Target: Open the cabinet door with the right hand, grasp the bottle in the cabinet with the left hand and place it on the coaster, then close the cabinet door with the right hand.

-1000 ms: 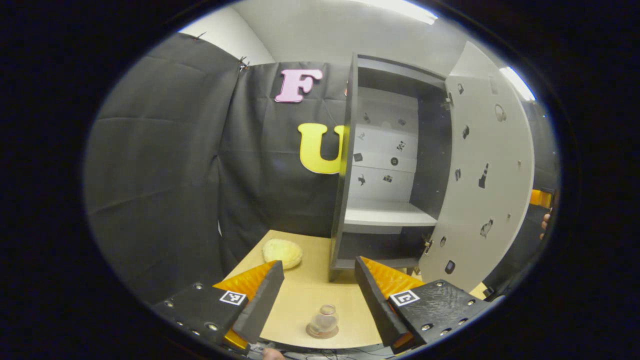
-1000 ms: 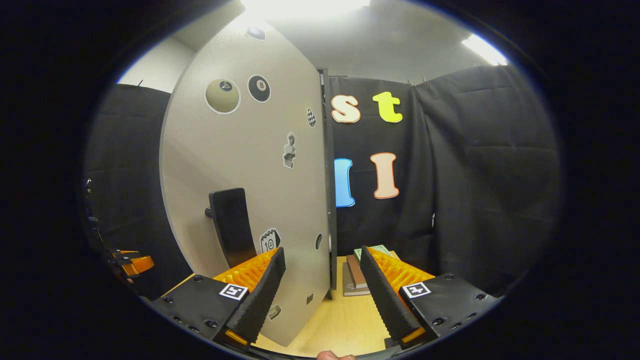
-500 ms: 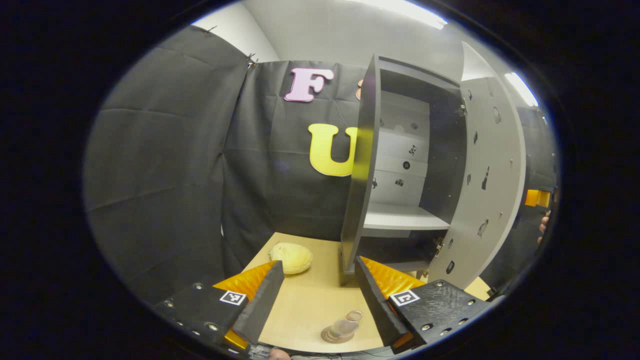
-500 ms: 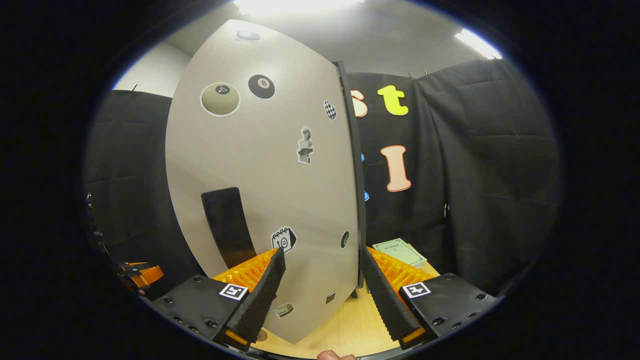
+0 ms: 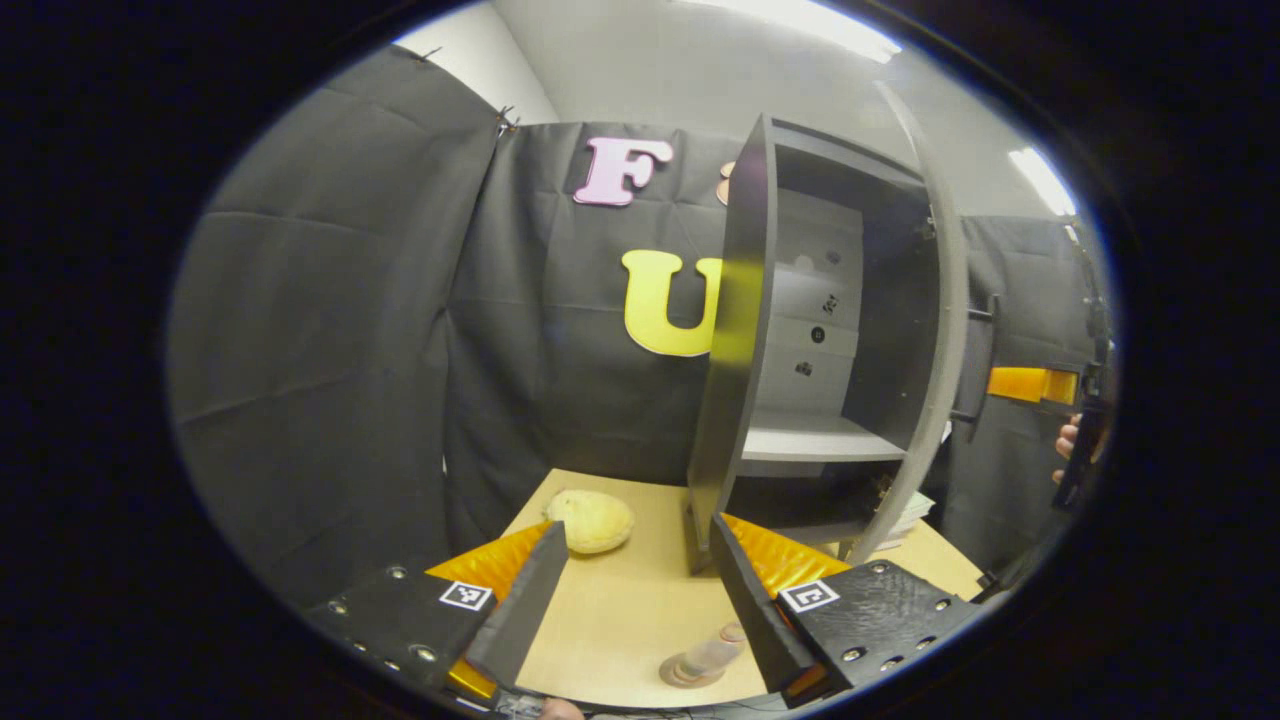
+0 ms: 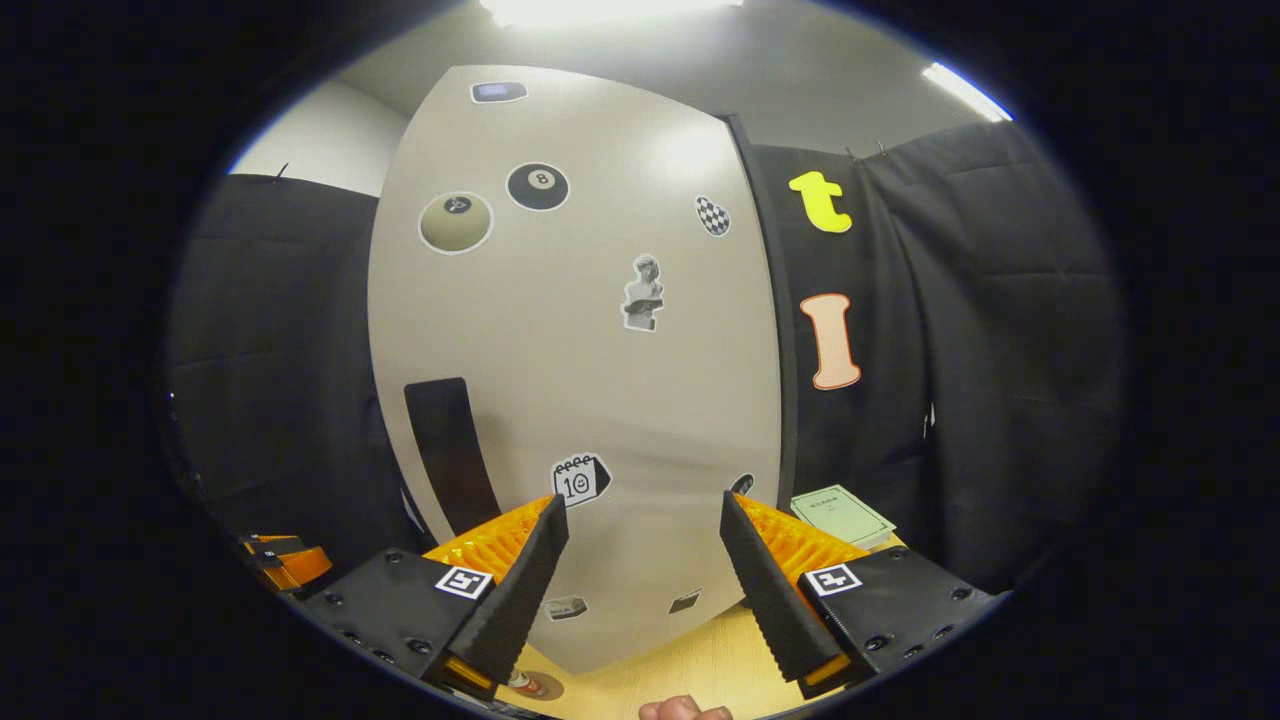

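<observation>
A small clear bottle (image 5: 712, 652) stands on a round brown coaster (image 5: 683, 678) at the table's near edge. My left gripper (image 5: 635, 590) hovers open above and behind it, holding nothing. The dark cabinet (image 5: 745, 330) stands at the back with its pale shelf (image 5: 815, 445) bare. Its grey door (image 5: 935, 330) appears edge-on here, half swung in. In the right gripper view the door's stickered outer face (image 6: 580, 350) and black handle (image 6: 450, 450) are close ahead. My right gripper (image 6: 640, 570) is open just in front of it. The coaster's edge (image 6: 532, 686) peeks in below.
A yellow rounded lump (image 5: 592, 520) lies on the wooden table (image 5: 620, 610) left of the cabinet. A green notebook (image 6: 840, 515) lies right of the door. The other gripper (image 5: 1035, 385) and a hand (image 5: 1065, 450) show beyond the door.
The door has swung toward the cabinet, from showing its inner face to edge-on in the left gripper view. The right gripper has followed its outer face. The left gripper has drifted left of the bottle.
</observation>
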`<state>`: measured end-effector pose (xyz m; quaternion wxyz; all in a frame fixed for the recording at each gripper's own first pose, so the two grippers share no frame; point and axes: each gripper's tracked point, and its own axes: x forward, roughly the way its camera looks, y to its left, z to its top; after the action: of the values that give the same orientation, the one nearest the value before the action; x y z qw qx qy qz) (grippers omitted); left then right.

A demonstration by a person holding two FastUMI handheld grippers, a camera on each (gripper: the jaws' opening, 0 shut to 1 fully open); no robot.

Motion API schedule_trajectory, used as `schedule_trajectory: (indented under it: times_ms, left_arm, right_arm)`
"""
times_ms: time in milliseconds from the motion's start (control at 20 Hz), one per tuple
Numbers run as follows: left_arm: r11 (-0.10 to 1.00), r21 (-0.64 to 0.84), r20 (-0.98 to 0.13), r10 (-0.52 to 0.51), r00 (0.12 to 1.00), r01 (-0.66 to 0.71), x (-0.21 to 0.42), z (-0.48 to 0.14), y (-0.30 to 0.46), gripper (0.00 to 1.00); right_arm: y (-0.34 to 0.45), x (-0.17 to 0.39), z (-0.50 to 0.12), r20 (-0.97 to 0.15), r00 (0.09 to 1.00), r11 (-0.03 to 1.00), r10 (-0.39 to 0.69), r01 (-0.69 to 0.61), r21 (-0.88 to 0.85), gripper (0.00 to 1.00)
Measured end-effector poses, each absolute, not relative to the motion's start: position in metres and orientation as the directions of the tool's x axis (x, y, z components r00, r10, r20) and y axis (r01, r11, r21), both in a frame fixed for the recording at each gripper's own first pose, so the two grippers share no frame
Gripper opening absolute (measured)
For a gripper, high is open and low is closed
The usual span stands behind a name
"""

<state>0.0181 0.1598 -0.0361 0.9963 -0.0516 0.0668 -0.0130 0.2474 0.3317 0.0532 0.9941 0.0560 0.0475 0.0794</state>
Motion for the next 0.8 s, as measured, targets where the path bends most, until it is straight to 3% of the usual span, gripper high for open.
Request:
schedule_trajectory:
  times_ms: [450,500,600,800]
  left_arm:
    - [0.994,-0.075,-0.103,-0.088,0.991,0.08,0.024,-0.035,0.153,0.86]
    - [0.995,-0.069,-0.099,-0.084,0.991,0.078,0.024,-0.034,0.153,0.91]
    - [0.995,-0.068,-0.084,-0.083,0.993,0.077,0.025,-0.031,0.151,0.86]
    - [0.994,-0.067,-0.05,-0.09,0.995,0.087,0.034,-0.024,0.144,0.86]
  right_arm:
    - [0.282,0.245,0.048,-0.083,0.991,0.99,0.106,-0.098,0.101,0.98]
    - [0.274,0.247,0.047,-0.081,0.991,0.989,0.108,-0.099,0.108,0.98]
    - [0.257,0.25,0.047,-0.074,0.991,0.987,0.115,-0.106,0.118,0.98]
    - [0.212,0.255,0.042,-0.075,0.993,0.991,0.089,-0.081,0.103,0.98]
